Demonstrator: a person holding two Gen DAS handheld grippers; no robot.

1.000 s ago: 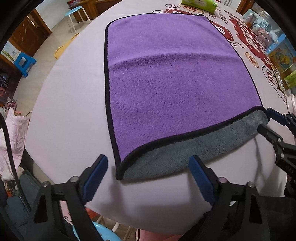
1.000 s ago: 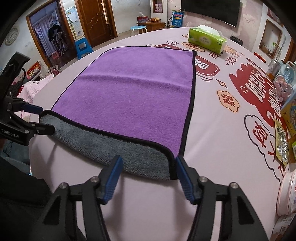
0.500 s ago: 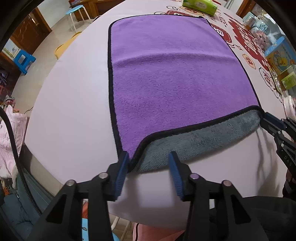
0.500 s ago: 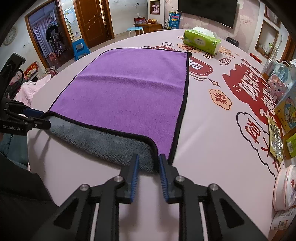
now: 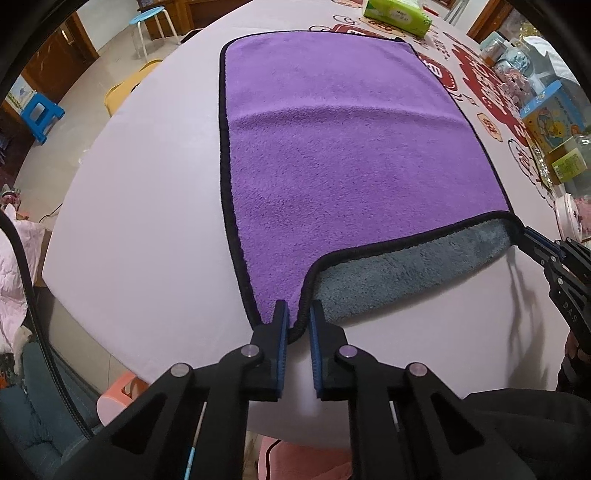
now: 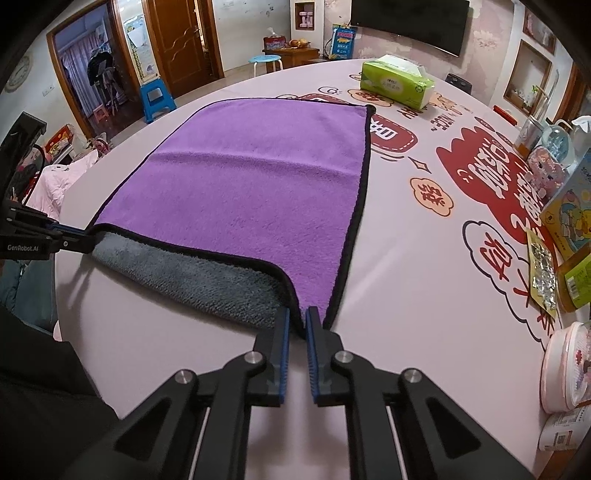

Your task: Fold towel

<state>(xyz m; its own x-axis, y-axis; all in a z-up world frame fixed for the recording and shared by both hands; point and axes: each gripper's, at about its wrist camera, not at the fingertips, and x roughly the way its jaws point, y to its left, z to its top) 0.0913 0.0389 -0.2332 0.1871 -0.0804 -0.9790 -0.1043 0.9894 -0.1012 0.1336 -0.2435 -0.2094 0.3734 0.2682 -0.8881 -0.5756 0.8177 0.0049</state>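
Note:
A purple towel [image 5: 343, 147] with black trim and a grey underside lies flat on the round table [image 5: 140, 221]; it also shows in the right wrist view [image 6: 251, 192]. Its near edge is lifted, showing the grey side [image 6: 192, 280]. My left gripper [image 5: 296, 314] is shut on the towel's near left corner. My right gripper [image 6: 297, 317] is shut on the near right corner. Each gripper shows in the other's view, the right gripper at the right edge [image 5: 532, 240] and the left gripper at the left edge [image 6: 74, 238].
A green tissue box [image 6: 397, 83] stands past the towel's far edge. Boxes, jars and a pink tub [image 6: 565, 365] crowd the table's right side. The tablecloth has red printed patterns [image 6: 491, 173]. Stools [image 5: 146, 26] and a yellow chair [image 5: 122, 90] stand beyond the left rim.
Both grippers moved forward onto the near corners and closed on them. The near edge of the towel has lifted a little at both corners.

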